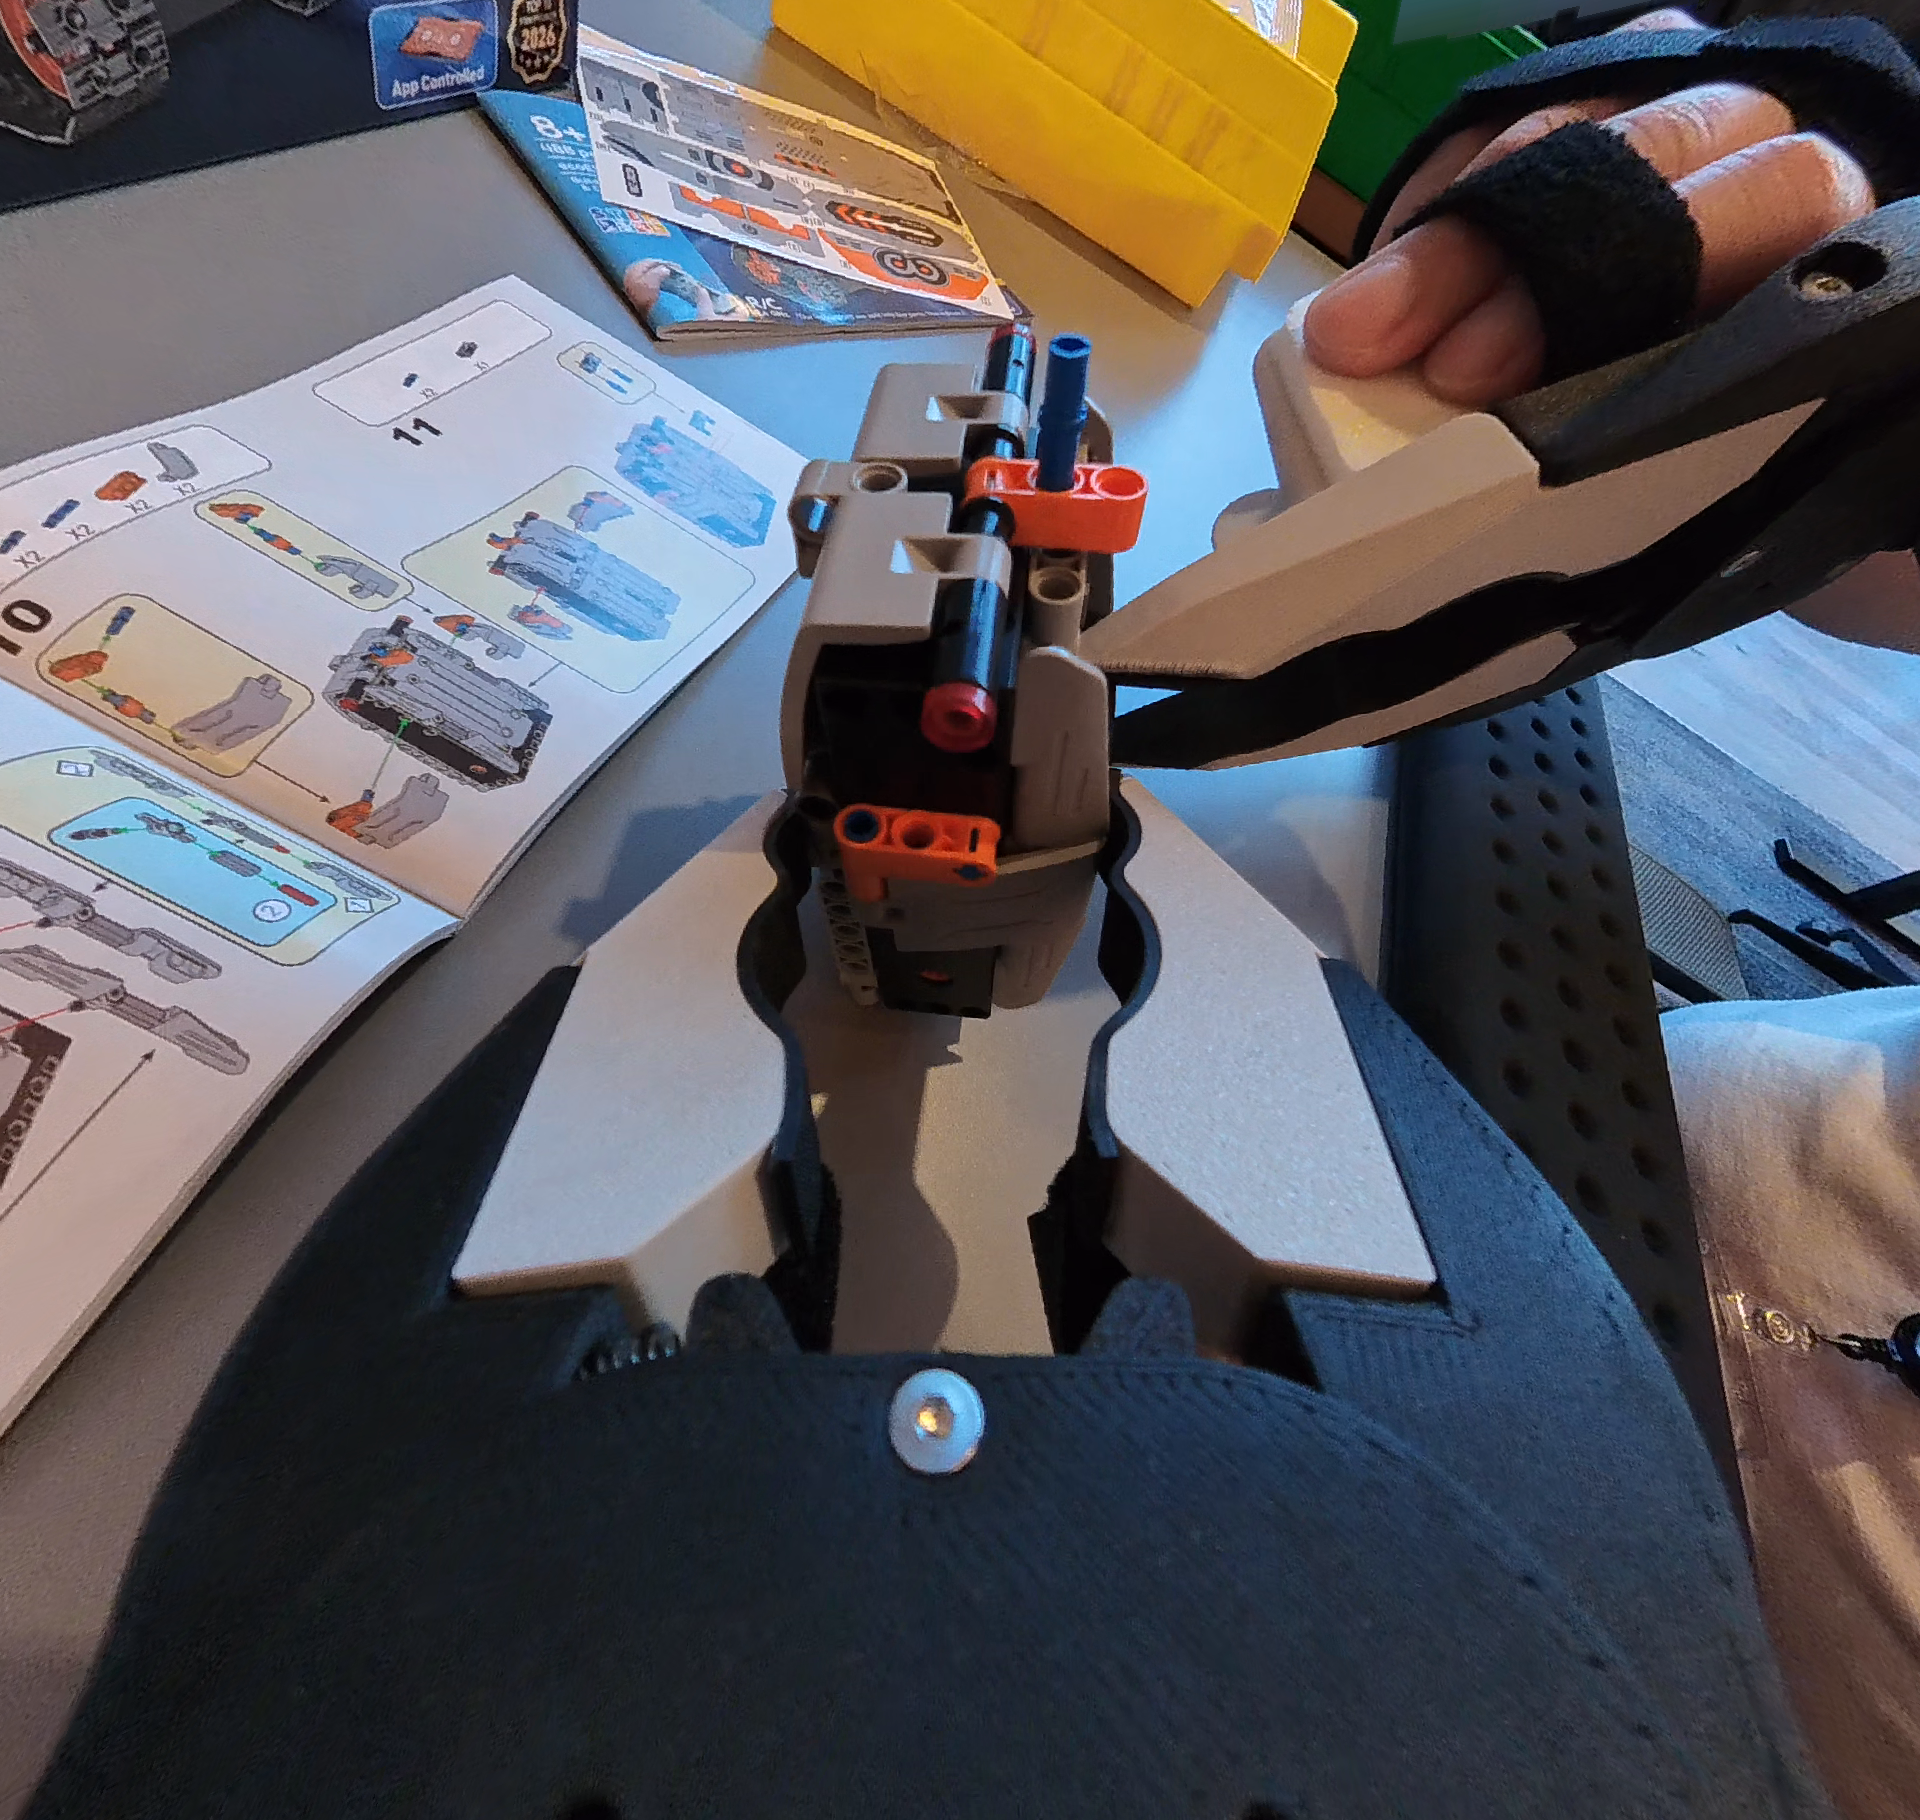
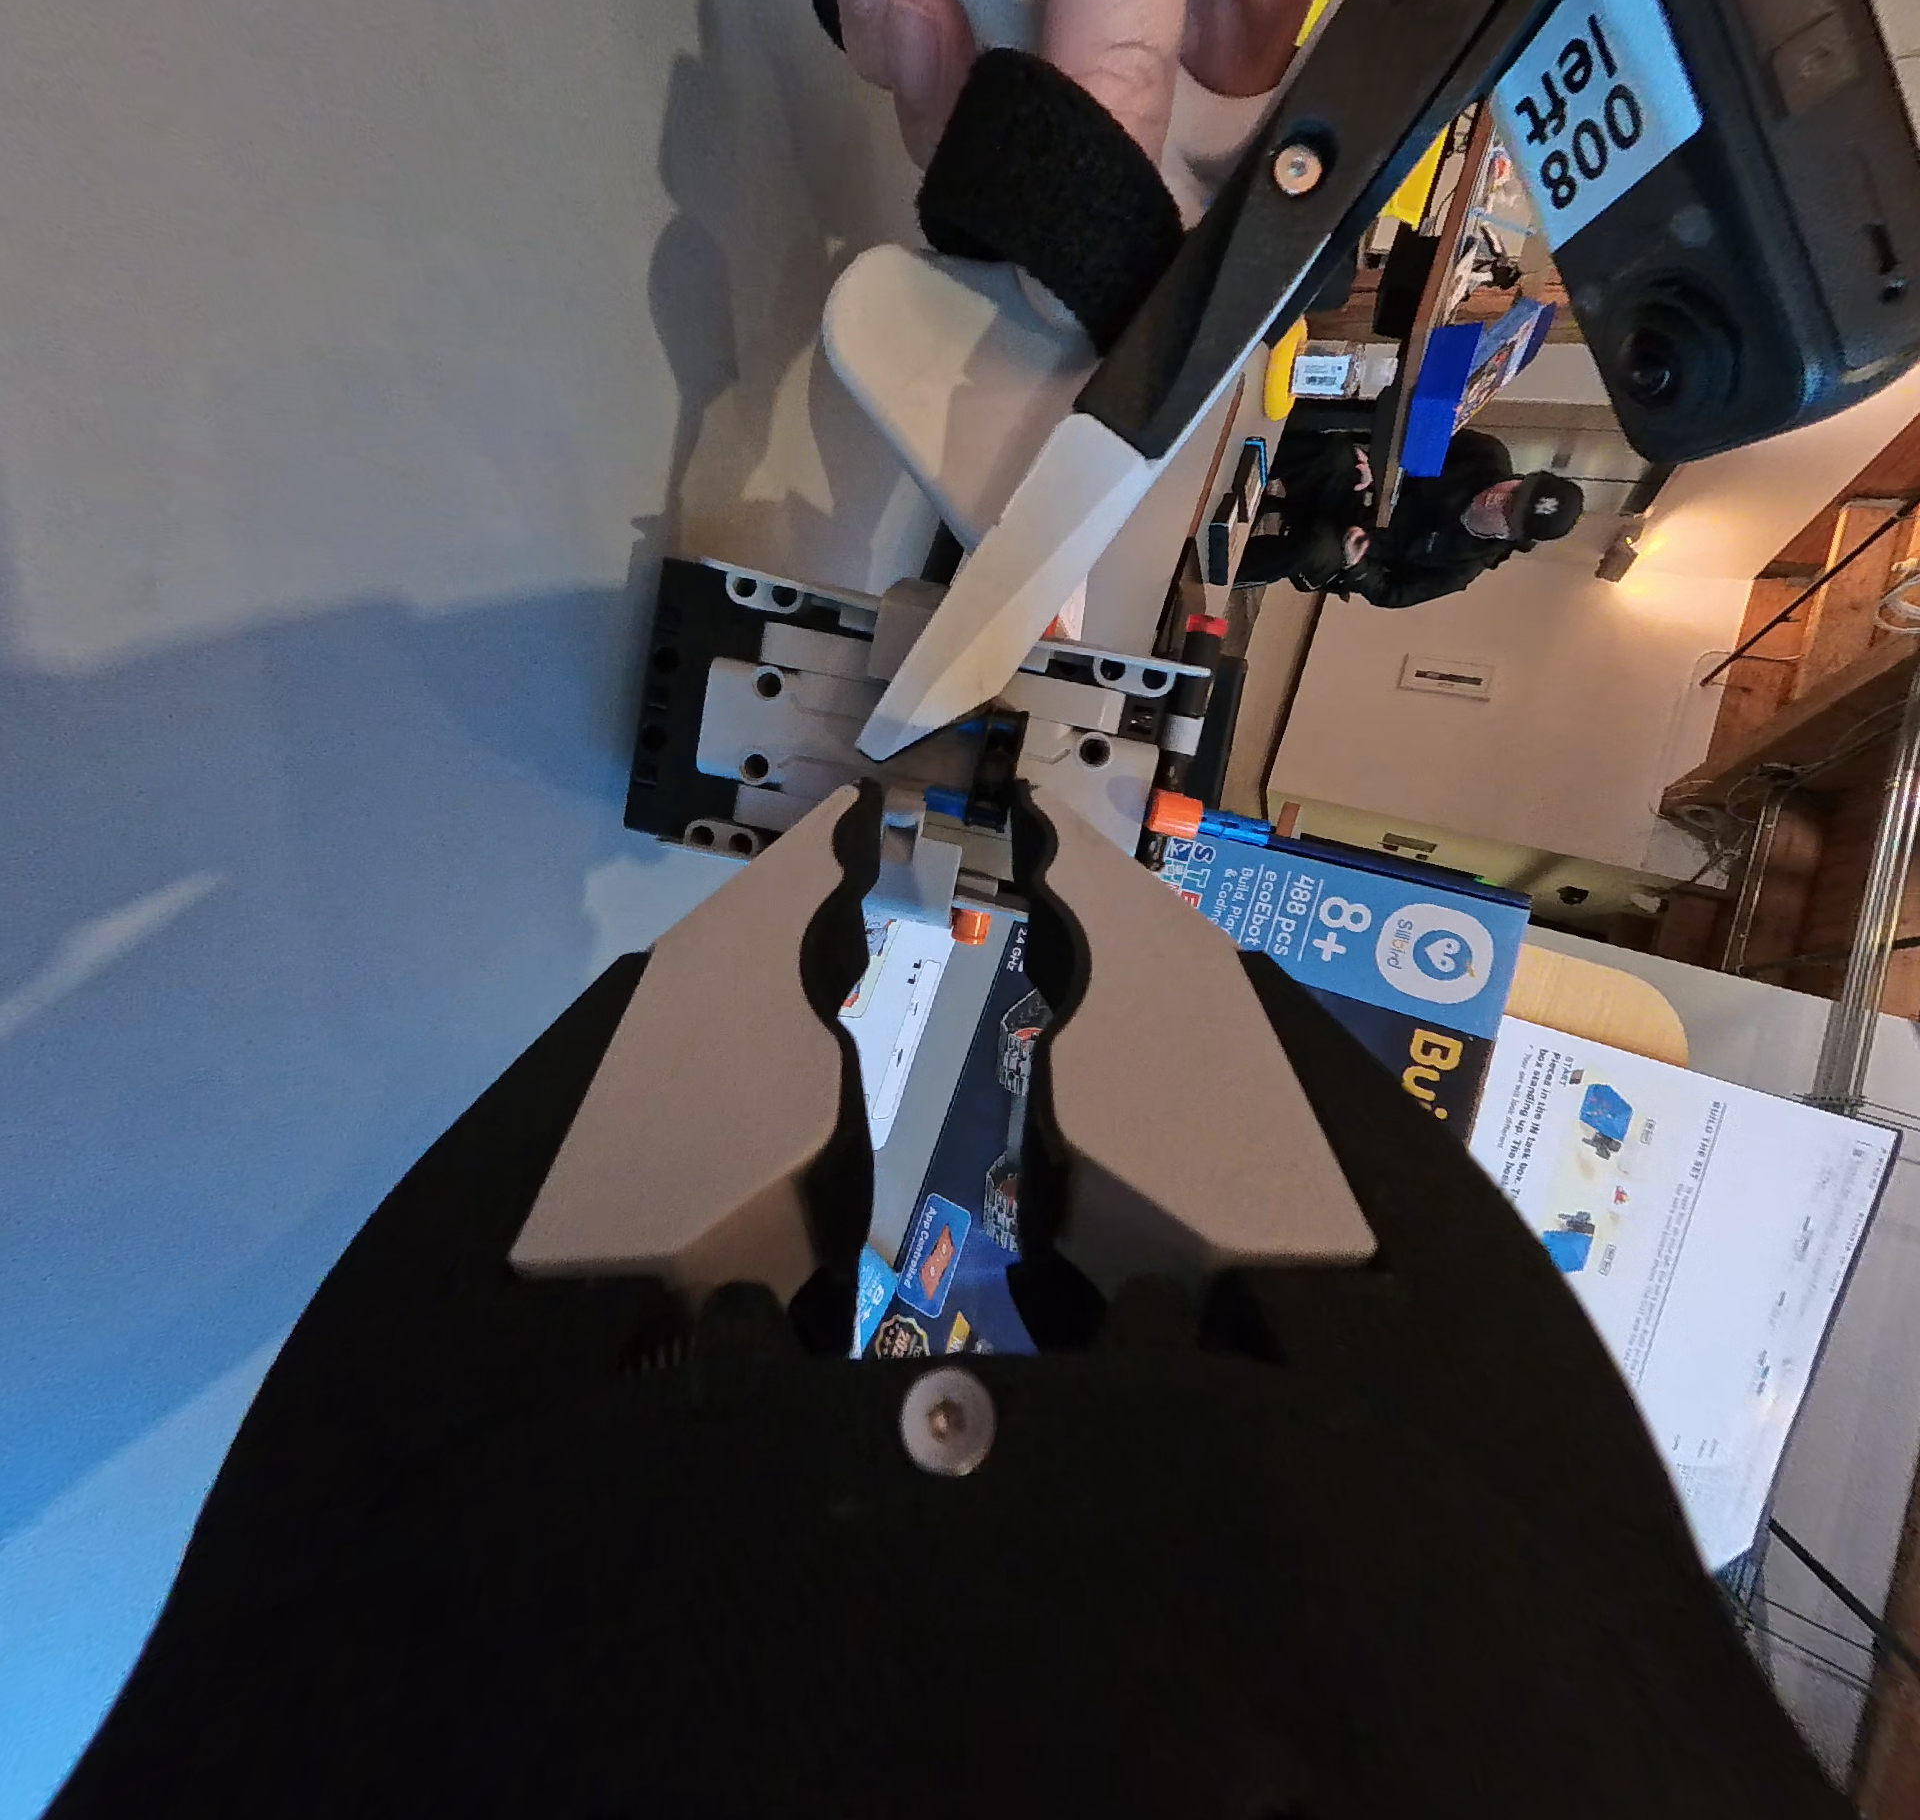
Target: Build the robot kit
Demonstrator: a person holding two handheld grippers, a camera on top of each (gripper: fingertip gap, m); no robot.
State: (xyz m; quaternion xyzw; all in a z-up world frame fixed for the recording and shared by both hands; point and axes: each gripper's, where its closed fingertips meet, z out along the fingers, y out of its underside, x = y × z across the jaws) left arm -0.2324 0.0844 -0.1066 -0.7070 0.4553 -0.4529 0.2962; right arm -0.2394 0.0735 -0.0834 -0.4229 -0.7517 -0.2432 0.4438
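My left gripper (image 1: 951, 840) is shut on a grey and black brick assembly (image 1: 904, 627) and holds it upright above the table. The assembly carries orange beams, a black axle with red ends and a blue pin on top. My right gripper (image 1: 1107, 700) comes in from the right, and its tips straddle the grey curved panel (image 1: 1060, 731) on the assembly's side. In the right wrist view my right gripper (image 2: 940, 799) is closed on a grey part (image 2: 935, 861) of the assembly (image 2: 790, 721), next to a blue pin. A finger (image 2: 977, 648) of the left gripper lies across the assembly there.
An open instruction booklet (image 1: 312, 679) lies on the grey table at the left. A smaller booklet with a sticker sheet (image 1: 790, 201), a yellow bin (image 1: 1039, 77), a green bin (image 1: 1361, 56) and the toy box (image 1: 260, 4) stand behind. A black perforated chair back (image 1: 1507, 939) is at the right.
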